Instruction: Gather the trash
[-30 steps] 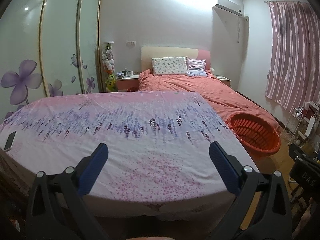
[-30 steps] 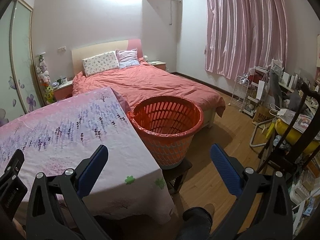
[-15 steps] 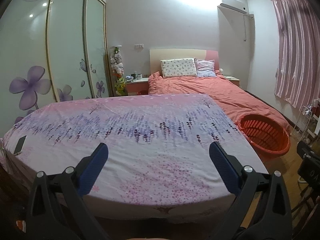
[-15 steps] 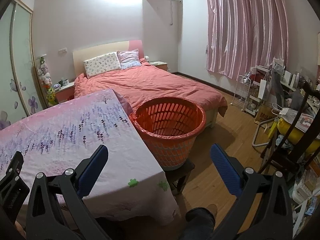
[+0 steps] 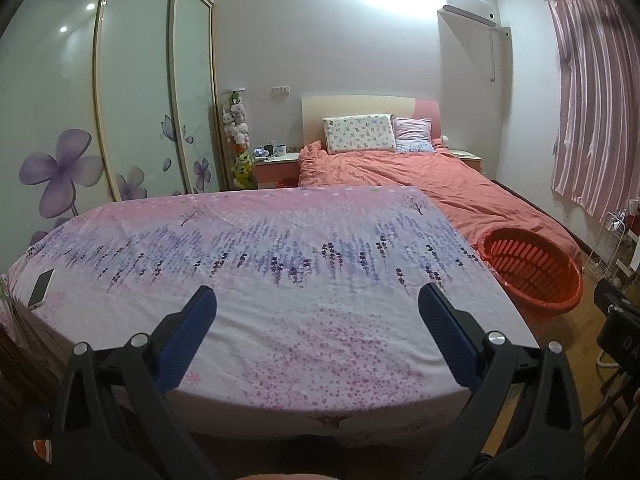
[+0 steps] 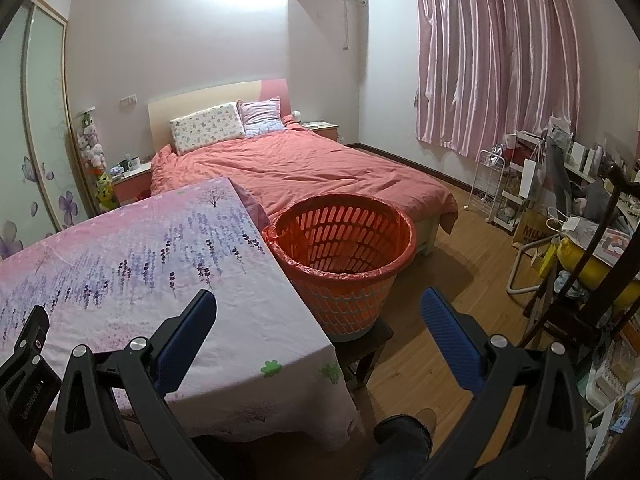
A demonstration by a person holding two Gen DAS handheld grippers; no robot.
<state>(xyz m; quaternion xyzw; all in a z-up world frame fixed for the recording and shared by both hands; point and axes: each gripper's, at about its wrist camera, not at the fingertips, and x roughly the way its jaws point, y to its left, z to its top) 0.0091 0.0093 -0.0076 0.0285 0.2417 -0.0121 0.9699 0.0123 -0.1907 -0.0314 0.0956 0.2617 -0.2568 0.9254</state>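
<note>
- Table (image 5: 320, 280) under floral cloth: only the left view shows the phone (image 5: 40, 289) at its left edge.
- Orange basket (image 6: 344, 248) touches the table's right edge, on a stool; open floor beyond.
- Left gripper (image 5: 318, 304), right gripper (image 6: 318, 306): both spread wide, holding nothing.

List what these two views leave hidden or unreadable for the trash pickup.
- Orange basket: right wrist view, its bottom is hidden by its own near wall.
- Orange basket, left wrist view: lower part cut by the table edge.
- Nightstand items: left wrist view, too small to identify.
- Right-side shelf clutter: right wrist view, blurred, jumbled.
</note>
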